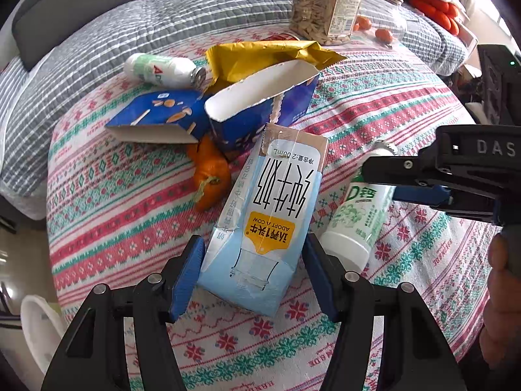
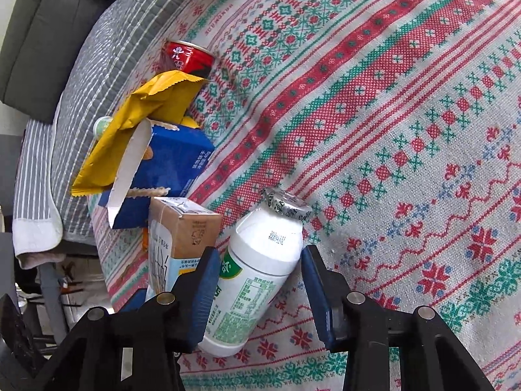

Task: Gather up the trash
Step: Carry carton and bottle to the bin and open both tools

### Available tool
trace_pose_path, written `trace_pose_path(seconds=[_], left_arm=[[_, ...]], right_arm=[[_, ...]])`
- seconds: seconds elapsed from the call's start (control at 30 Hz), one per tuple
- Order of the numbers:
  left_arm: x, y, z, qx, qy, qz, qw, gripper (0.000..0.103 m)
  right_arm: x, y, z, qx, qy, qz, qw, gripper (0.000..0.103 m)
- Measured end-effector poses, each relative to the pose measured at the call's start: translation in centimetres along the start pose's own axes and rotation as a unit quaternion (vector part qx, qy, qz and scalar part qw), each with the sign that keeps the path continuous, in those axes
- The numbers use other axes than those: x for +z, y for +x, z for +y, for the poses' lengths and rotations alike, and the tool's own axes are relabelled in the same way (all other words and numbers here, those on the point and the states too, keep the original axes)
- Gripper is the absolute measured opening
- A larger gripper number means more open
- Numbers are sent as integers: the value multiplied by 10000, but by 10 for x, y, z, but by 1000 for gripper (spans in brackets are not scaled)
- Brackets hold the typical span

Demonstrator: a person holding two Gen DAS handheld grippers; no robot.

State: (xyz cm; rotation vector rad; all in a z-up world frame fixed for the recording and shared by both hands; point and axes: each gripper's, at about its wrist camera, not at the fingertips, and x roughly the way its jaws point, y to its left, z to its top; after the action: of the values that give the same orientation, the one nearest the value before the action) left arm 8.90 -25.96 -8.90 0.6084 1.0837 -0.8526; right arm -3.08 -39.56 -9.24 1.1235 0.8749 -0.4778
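A light blue milk carton lies on the patterned tablecloth. My left gripper is open, its blue pads either side of the carton's near end. A white yogurt bottle with a green label lies beside the carton; it also shows in the left wrist view. My right gripper is open and straddles the bottle; its left pad looks close to or touching it. The right gripper shows from the side in the left wrist view.
Behind the carton lie a torn blue box, a yellow wrapper, another white bottle, an orange peel and a red can. A jar of seeds stands at the back. A white bin is at lower left.
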Motion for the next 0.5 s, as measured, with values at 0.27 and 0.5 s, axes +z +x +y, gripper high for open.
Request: trace_pose_path(seconds=[0.27,0.5], left_arm=[[-13,-7,0,114,-111,-65,9999,65],[-27,-24,8,62,-285,-230,9993,64]], right_arm=[[-4,4,11,117,-158,106,9998,43],[-8,-19,25,168,-573,-258,9979,42]])
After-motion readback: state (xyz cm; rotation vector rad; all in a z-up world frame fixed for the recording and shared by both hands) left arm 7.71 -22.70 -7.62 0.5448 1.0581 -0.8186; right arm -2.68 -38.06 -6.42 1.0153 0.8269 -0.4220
